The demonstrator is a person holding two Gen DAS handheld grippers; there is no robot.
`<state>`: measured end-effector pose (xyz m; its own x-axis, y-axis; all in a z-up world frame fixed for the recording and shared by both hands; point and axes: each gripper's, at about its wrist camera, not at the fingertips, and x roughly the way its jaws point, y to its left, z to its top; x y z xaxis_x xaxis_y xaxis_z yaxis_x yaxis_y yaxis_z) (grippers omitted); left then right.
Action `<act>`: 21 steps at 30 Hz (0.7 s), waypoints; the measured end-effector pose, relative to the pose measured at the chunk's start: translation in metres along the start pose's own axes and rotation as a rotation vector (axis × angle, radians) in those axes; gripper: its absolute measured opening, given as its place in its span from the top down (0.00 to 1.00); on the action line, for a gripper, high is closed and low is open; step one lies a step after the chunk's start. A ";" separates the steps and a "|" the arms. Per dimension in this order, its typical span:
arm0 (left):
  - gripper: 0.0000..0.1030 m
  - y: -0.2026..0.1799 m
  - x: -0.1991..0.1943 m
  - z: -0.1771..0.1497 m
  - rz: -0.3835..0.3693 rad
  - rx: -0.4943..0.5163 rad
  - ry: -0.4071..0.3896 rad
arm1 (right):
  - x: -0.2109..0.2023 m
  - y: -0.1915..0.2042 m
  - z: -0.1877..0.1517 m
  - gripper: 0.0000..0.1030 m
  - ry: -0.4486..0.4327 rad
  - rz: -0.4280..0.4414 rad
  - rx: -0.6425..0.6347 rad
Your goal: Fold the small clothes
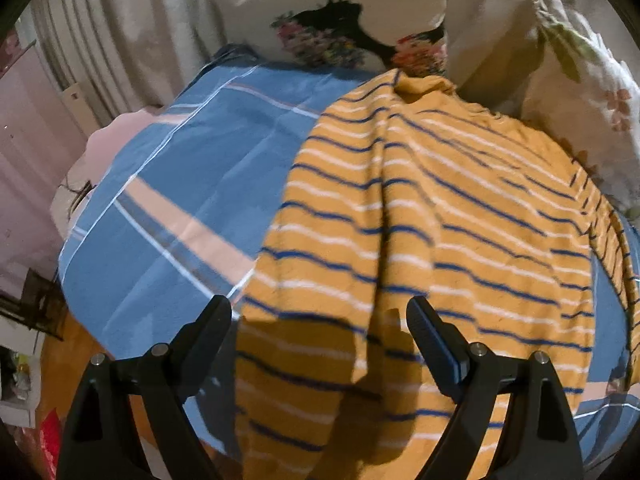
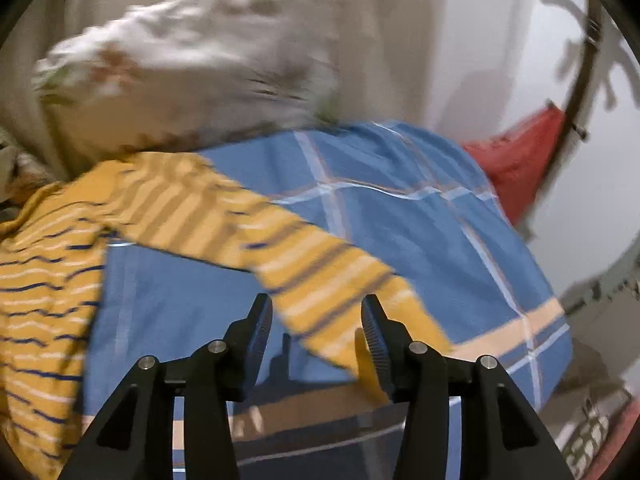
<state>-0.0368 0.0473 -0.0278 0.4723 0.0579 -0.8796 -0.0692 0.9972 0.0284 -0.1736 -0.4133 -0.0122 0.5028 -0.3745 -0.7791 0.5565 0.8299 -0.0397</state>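
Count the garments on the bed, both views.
1. A yellow striped shirt lies on the blue plaid sheet, body spread ahead of the left gripper; its sleeve stretches out towards the right gripper. Others could be hidden behind the pillows.

Striped shirt (image 1: pixel 420 220) on blue-checked bed (image 1: pixel 180 184)

The striped shirt (image 2: pixel 304 276) sleeve's end is smeared beside the right gripper (image 2: pixel 316 312); the pillow (image 2: pixel 192 72) beyond the shirt is blurred too.
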 end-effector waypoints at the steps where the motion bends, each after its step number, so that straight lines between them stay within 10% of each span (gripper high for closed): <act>1: 0.14 0.002 -0.001 -0.003 0.008 0.000 0.003 | -0.002 0.011 -0.001 0.44 -0.002 0.031 -0.016; 16: 0.17 0.021 0.027 -0.015 -0.075 0.057 0.103 | -0.023 0.186 -0.026 0.41 0.062 0.297 -0.293; 20: 0.85 0.023 0.043 -0.011 -0.200 0.079 0.191 | -0.028 0.217 -0.027 0.41 0.080 0.310 -0.308; 21: 0.88 0.025 0.046 -0.010 -0.215 0.077 0.202 | -0.029 0.225 -0.027 0.41 0.080 0.309 -0.312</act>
<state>-0.0259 0.0741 -0.0725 0.2845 -0.1579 -0.9456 0.0840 0.9867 -0.1395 -0.0810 -0.2047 -0.0151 0.5549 -0.0660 -0.8293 0.1559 0.9874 0.0257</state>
